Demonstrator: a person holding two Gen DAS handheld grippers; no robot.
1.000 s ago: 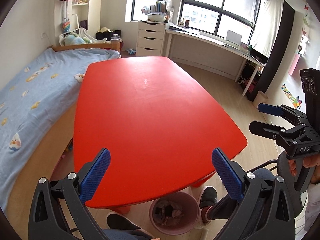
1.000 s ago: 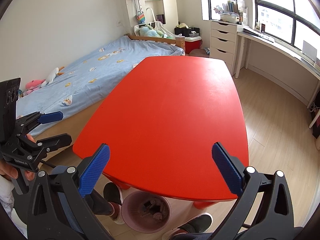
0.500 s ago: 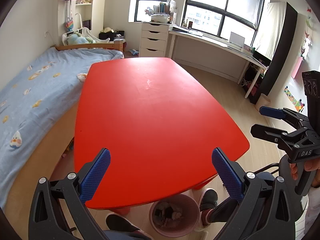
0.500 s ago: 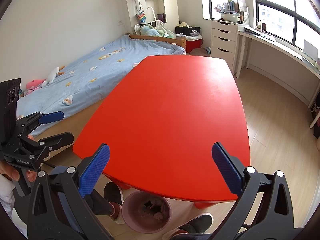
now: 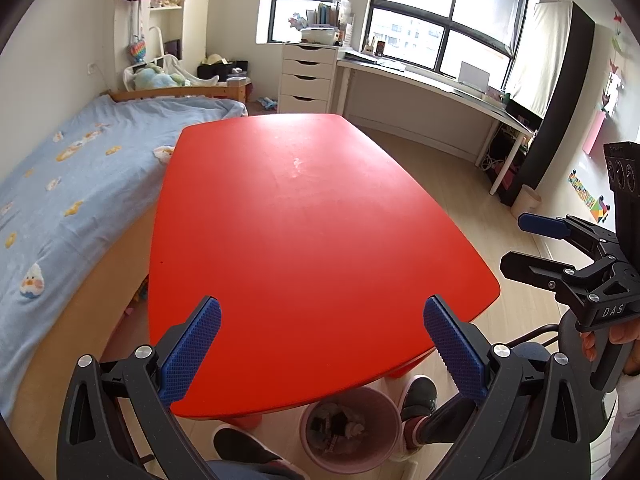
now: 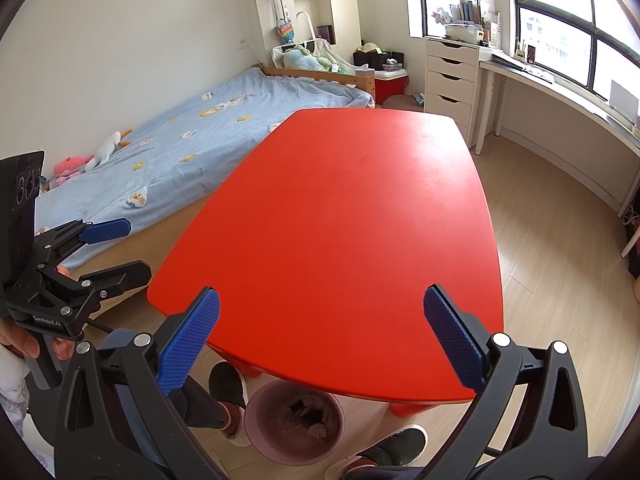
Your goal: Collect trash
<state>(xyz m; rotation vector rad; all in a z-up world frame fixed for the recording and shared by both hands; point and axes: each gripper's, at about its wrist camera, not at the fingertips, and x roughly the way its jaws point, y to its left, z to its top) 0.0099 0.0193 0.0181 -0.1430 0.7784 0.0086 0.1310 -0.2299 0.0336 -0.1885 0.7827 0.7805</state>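
A pink waste bin (image 5: 352, 428) (image 6: 294, 424) holding crumpled trash stands on the floor under the near edge of the red table (image 5: 304, 240) (image 6: 344, 216), between the person's shoes. My left gripper (image 5: 320, 344) hangs open above the table's near edge with nothing between its blue pads. My right gripper (image 6: 320, 340) is open too and holds nothing. The right gripper (image 5: 520, 244) shows at the right edge of the left wrist view. At the left edge of the right wrist view the left gripper (image 6: 136, 248) appears. The tabletop bears no trash that I can see.
A bed with a blue cover (image 5: 60, 192) (image 6: 192, 152) runs along the table's left side. White drawers (image 5: 308, 76) and a long desk (image 5: 432, 84) stand under the windows. Wooden floor (image 6: 560, 260) lies to the right. The person's shoes (image 5: 418, 394) flank the bin.
Both grippers have stayed open. The left wrist view has drifted slightly, so the table sits a little further right in it; the right wrist view has barely shifted.
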